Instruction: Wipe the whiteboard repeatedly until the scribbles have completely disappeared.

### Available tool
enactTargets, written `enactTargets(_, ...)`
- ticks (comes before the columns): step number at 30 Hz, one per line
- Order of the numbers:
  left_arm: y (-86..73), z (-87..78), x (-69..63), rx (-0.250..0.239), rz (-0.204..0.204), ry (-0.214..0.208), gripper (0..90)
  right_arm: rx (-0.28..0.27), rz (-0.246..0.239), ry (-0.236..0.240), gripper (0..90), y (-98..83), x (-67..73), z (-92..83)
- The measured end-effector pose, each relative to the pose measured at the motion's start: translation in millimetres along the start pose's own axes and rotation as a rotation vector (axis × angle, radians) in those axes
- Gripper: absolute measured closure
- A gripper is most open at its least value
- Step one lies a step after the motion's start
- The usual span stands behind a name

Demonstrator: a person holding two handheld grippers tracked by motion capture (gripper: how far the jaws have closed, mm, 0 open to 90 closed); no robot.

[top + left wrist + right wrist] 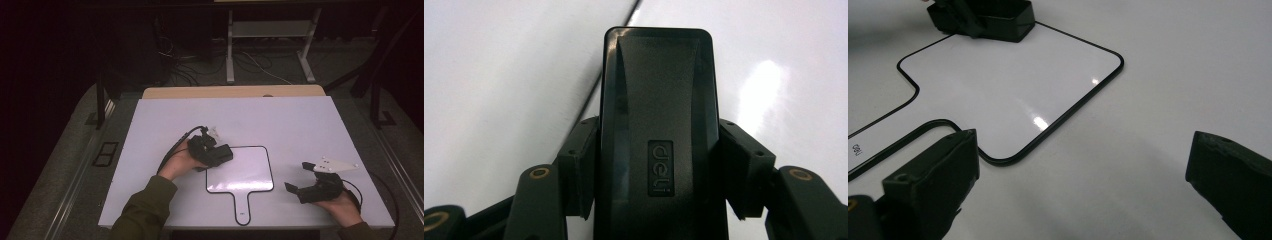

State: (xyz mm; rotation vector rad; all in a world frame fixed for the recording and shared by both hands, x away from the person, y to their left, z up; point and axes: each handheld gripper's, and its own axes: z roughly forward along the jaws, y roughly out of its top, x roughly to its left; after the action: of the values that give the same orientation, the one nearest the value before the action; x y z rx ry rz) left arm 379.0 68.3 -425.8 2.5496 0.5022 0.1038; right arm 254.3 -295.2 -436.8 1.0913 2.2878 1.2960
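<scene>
A black whiteboard eraser (pixel 223 152) marked "deli" is clamped between the jaws of my left gripper (pixel 215 155). In the left gripper view the eraser (pixel 656 115) sticks out forward, with the pads (pixel 580 160) pressing on both its sides. It sits at the far left corner of a small hand-held whiteboard (pixel 245 172) with a black rim and a handle pointing toward the person. My right gripper (pixel 296 176) rests to the right of the board, open and with nothing between its jaws. The right gripper view has the whiteboard (pixel 998 90) ahead and the eraser (pixel 998 20) at its far corner.
The white table (pixel 300 125) has bare surface around the board. A wooden strip (pixel 230 92) runs along its far edge. Beyond it are a dark floor with cables (pixel 200 70) and a white metal frame (pixel 270 45).
</scene>
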Motion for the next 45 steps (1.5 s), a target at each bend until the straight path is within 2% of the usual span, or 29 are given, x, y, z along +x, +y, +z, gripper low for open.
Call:
enactTargets(6,-12.8,-5.7,-28.2,-0.016,0.035,-0.027,39.5,-0.001,-0.007,0.001,0.0,0.5,1.3,0.8)
enactTargets(8,-14.8,-6.2,-32.1,-0.024,0.039,-0.028,39.5,0.001,-0.006,0.002,0.0,0.7,2.2,0.9)
enactTargets(10,-13.9,-5.7,-28.1,-0.024,0.035,-0.042,39.5,0.002,-0.009,0.004,0.0,0.8,2.6,1.5)
enactTargets(12,-11.0,-4.4,-21.4,-0.02,0.035,-0.032,39.5,0.003,-0.01,0.003,0.0,0.8,2.9,2.1)
enactTargets(17,-0.4,1.1,3.6,-0.014,0.001,-0.001,39.5,-0.001,-0.007,0.0,0.0,0.5,1.7,1.0)
enactTargets(19,0.6,1.7,6.5,-0.015,-0.009,-0.001,39.5,-0.002,-0.007,0.0,0.0,0.3,1.0,0.7)
enactTargets(21,0.4,1.1,3.2,-0.01,-0.005,0.011,39.5,-0.001,-0.005,0.001,0.0,0.1,0.8,0.4)
enactTargets(29,-12.4,-3.9,-28.2,-0.031,0.024,-0.016,39.5,0.002,-0.009,0.003,0.0,0.6,2.6,0.8)
enactTargets(33,-16.7,-5.8,-35.4,-0.038,0.033,-0.023,39.5,0.002,-0.008,0.003,0.0,0.9,3.0,1.3)
enactTargets(35,-16.7,-6.2,-35.5,-0.037,0.037,-0.025,39.5,0.003,-0.008,0.002,0.0,0.8,3.4,1.2)
enactTargets(45,-15.8,-7.2,-31.6,-0.059,-0.001,-0.042,39.5,0.001,-0.012,0.004,0.0,0.8,2.8,0.7)
